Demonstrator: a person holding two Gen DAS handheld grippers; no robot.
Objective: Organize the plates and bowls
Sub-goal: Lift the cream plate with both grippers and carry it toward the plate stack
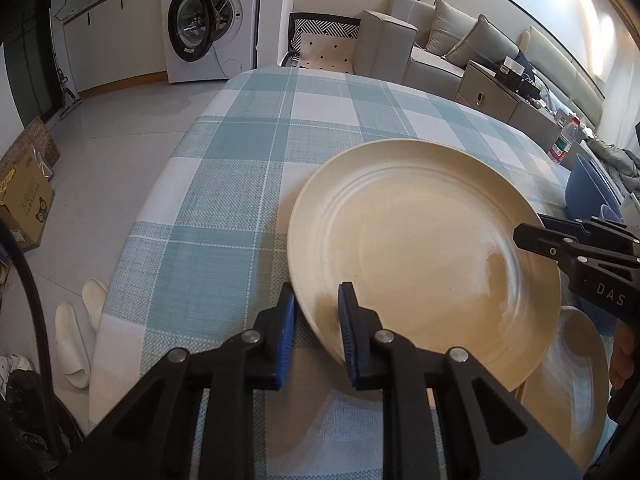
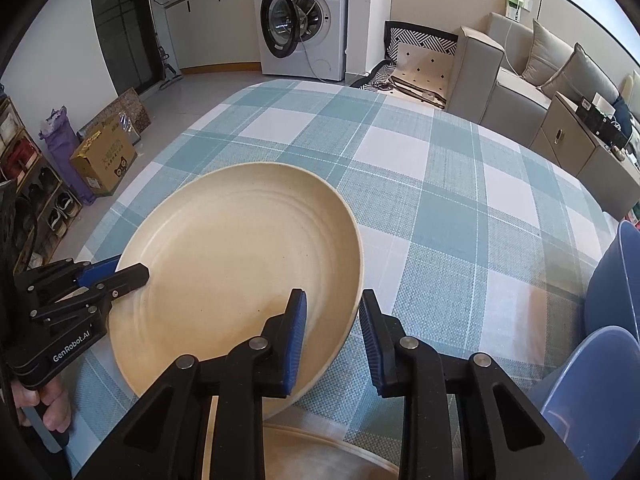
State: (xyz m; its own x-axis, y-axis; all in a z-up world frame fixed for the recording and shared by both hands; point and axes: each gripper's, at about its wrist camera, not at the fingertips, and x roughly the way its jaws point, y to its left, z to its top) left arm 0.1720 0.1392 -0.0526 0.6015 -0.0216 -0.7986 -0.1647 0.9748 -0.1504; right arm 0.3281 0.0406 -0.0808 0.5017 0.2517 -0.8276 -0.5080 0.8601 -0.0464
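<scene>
A second cream plate lies half hidden under the cream plate I hold, and the blue bowls beside it are cut off. My left gripper and right gripper angle downward, each pinching the held plate's rim on opposite sides. It tilts above the checked tablecloth.

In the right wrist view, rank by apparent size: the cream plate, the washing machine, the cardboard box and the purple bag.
1. Cream plate, largest, though it sits nearest the camera.
2. Washing machine.
3. Cardboard box.
4. Purple bag, only slightly smaller than the box, so that order is unsure.
</scene>
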